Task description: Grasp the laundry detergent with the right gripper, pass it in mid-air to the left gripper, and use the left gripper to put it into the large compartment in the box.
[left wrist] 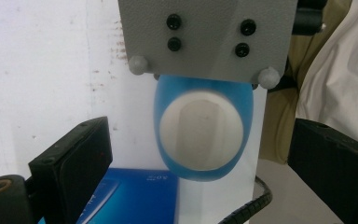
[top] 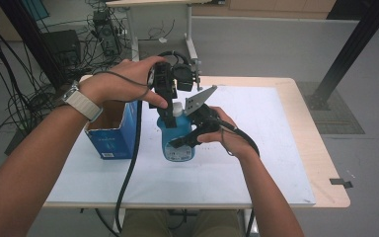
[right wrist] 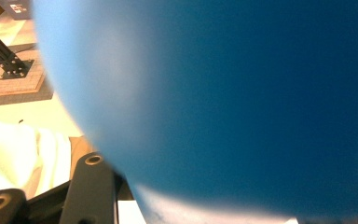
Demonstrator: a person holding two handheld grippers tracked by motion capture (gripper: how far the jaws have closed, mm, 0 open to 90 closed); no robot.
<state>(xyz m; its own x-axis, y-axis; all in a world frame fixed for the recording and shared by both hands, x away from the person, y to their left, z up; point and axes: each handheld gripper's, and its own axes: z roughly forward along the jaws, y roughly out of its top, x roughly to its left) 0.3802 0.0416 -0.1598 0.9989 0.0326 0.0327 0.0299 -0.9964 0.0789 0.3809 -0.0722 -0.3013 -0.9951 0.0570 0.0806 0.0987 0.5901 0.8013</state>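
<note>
A blue bottle (top: 178, 149) with a white cap (top: 178, 109) stands upright on the white table (top: 261, 168). My right gripper (top: 185, 139) is shut on the bottle's body from the right, and in the right gripper view the blue wall (right wrist: 237, 93) sits right against the camera beside one black finger (right wrist: 91, 186). My left gripper (top: 172, 114) points down over the bottle's top. In the left gripper view its jaws stand wide apart on either side of the white cap (left wrist: 200, 135) without touching it.
An open blue cardboard box (top: 112, 133) stands just left of the bottle, also seen in the left gripper view as the blue box (left wrist: 130, 196). The right gripper's grey plate (top: 200, 98) juts up beside the cap. Cables trail off the table's front edge.
</note>
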